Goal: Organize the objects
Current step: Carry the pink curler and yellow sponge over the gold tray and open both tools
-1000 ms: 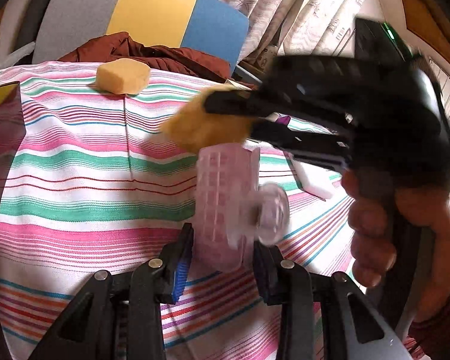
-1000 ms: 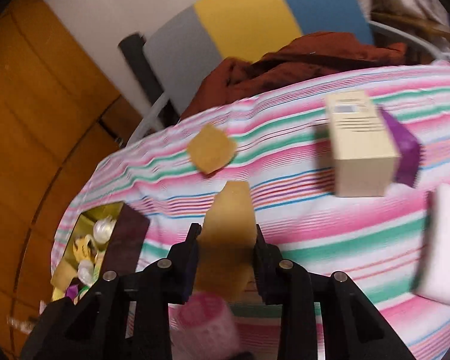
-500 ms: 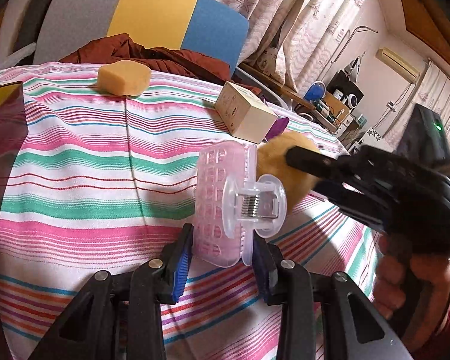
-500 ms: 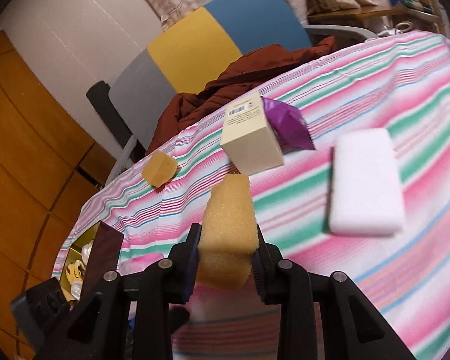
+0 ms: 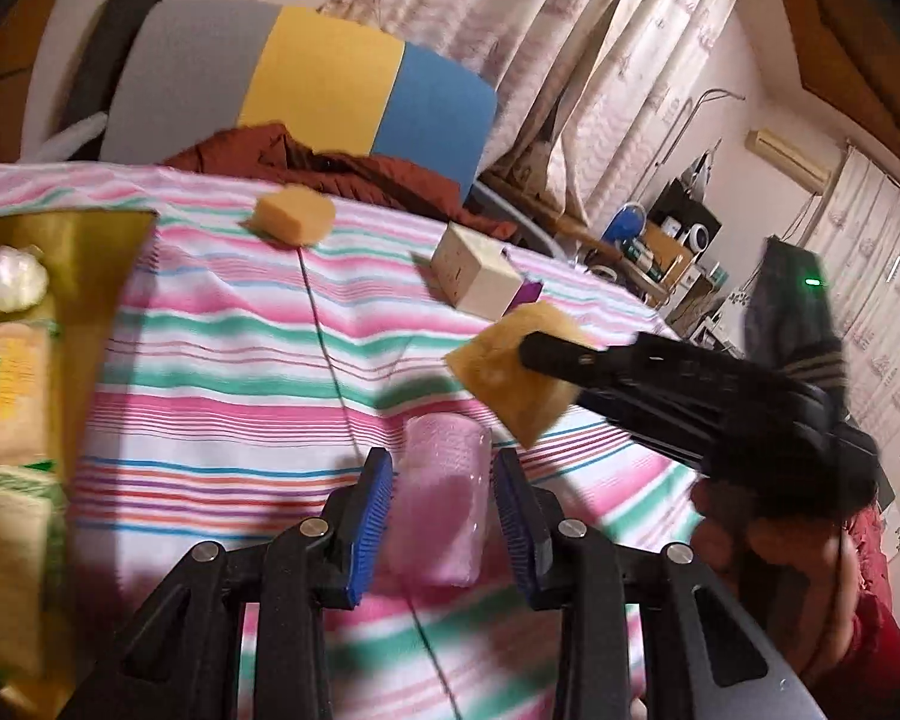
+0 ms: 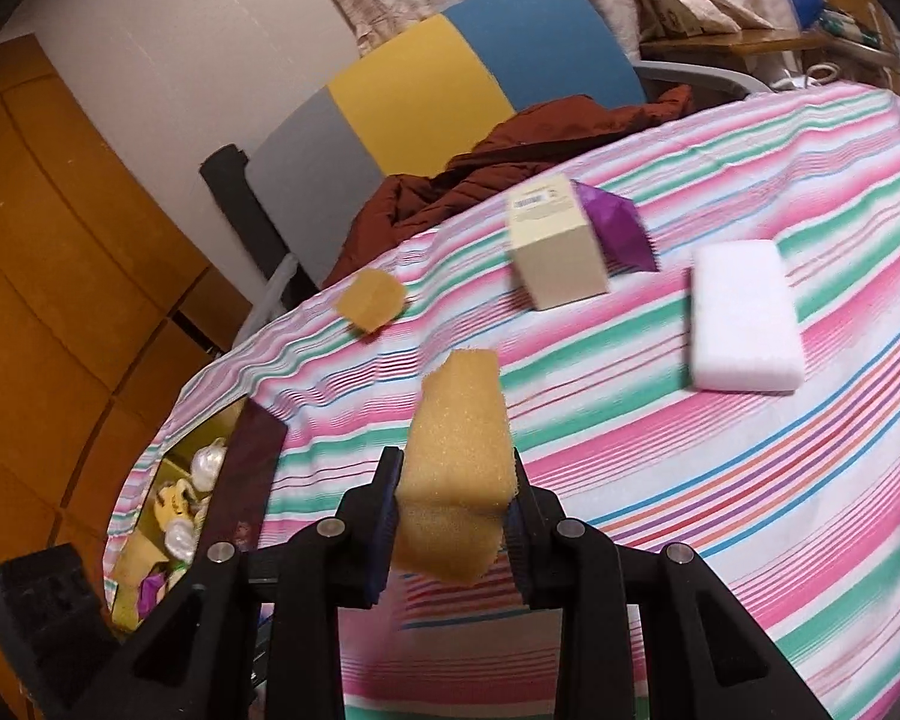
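My left gripper [image 5: 441, 510] is shut on a pink plastic hair clip [image 5: 441, 495], held above the striped tablecloth [image 5: 222, 360]. My right gripper [image 6: 453, 507] is shut on a yellow sponge [image 6: 459, 456]; in the left wrist view that sponge [image 5: 510, 375] hangs just right of the clip, pinched by the right gripper [image 5: 534, 354]. A gold box [image 5: 36, 312] with small items inside lies at the left edge, also seen as the open box [image 6: 174, 510] in the right wrist view. A second yellow sponge [image 5: 294, 216] rests at the far side of the table.
A cream carton [image 6: 555, 252] stands beside a purple packet [image 6: 621, 228]. A white foam block [image 6: 744, 318] lies to the right. Behind the table are a brown jacket [image 6: 510, 162] and a grey, yellow and blue chair back [image 5: 306, 84]. A hand [image 5: 762, 546] holds the right gripper's handle.
The left gripper has swung left and up, bringing the gold box into view, and the clip now shows end-on. The right gripper with its sponge has moved from the left to the right.
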`<state>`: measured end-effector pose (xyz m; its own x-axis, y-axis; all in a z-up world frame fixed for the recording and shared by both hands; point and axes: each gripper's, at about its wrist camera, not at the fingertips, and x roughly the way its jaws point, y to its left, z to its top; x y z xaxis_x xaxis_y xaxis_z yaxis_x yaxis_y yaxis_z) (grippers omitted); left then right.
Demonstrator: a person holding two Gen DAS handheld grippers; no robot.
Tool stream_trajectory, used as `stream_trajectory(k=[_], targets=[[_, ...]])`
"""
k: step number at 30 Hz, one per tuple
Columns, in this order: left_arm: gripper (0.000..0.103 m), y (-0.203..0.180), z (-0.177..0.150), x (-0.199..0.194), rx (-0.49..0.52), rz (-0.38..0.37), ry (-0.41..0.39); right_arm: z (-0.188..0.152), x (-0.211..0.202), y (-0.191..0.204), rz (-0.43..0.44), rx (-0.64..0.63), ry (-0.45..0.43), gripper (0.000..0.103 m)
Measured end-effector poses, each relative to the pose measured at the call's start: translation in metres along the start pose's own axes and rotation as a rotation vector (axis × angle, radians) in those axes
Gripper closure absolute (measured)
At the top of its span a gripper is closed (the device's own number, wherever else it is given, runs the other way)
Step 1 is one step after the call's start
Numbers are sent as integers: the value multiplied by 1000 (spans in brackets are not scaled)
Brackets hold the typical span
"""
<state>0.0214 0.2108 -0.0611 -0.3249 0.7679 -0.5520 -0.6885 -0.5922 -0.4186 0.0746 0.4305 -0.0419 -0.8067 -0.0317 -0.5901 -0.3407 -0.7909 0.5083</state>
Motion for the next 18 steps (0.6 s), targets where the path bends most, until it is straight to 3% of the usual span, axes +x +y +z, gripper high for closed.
stream_trajectory(k=[4, 10, 13, 15, 16, 18], targets=[[68, 7, -1, -20, 8, 30, -9, -5, 4, 25, 11, -58, 13, 72], [68, 13, -8, -28, -8, 13, -10, -7, 5, 31, -15, -55, 8, 72], [68, 6, -7, -10, 1, -11, 48, -4, -1, 31, -22, -51, -4, 72], [56, -3, -5, 3, 25, 28, 77, -1, -8, 30, -39, -51, -30, 72], [45, -6, -4, 8, 36, 53, 82, 0, -11, 29, -41, -49, -38, 72], [41, -12, 0, 22, 56, 100, 98, 3, -16, 27, -49, -41, -50, 72]])
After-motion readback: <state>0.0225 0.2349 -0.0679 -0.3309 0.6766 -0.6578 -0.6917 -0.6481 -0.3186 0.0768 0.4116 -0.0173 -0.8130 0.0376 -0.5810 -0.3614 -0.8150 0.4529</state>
